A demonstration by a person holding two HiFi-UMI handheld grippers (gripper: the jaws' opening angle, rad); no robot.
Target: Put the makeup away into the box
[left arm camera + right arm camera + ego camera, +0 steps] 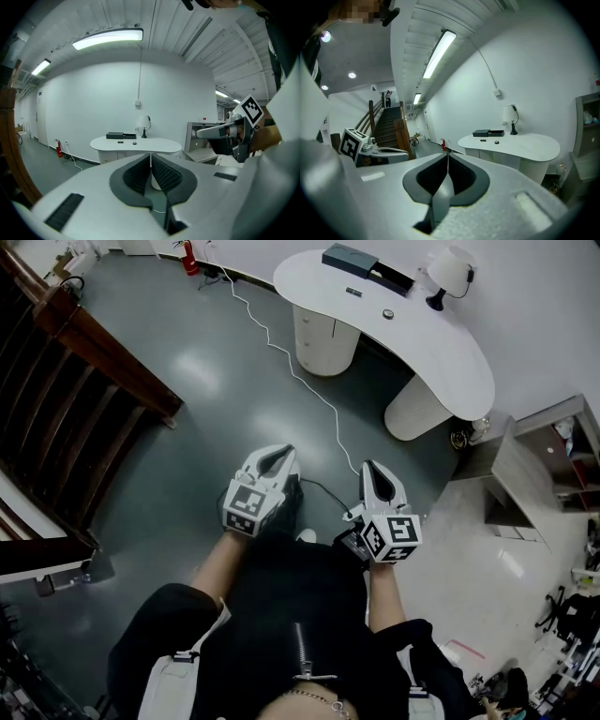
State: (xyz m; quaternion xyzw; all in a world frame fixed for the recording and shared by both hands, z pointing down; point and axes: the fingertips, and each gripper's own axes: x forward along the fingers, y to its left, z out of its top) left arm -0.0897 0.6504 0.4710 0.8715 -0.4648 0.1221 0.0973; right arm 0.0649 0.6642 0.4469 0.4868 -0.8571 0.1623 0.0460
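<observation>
Head view: left gripper (277, 456) and right gripper (375, 471) are well apart from the desk (441, 362) at 1 o'clock. Left gripper view: jaws pressed together, empty, with the box (115, 135) at 11 o'clock. Right gripper view: jaws pressed together, empty; arriving unopened could knock the makeup (496, 141), at 1 o'clock, off the desk.

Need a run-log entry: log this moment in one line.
left gripper: shut, empty | right gripper: shut, empty | box: on desk, across the floor | task: not started

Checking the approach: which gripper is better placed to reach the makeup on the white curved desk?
Right, slightly: the white curved desk lies ahead on the side of the right gripper, the left gripper farther. Both shut, empty, far off.
</observation>
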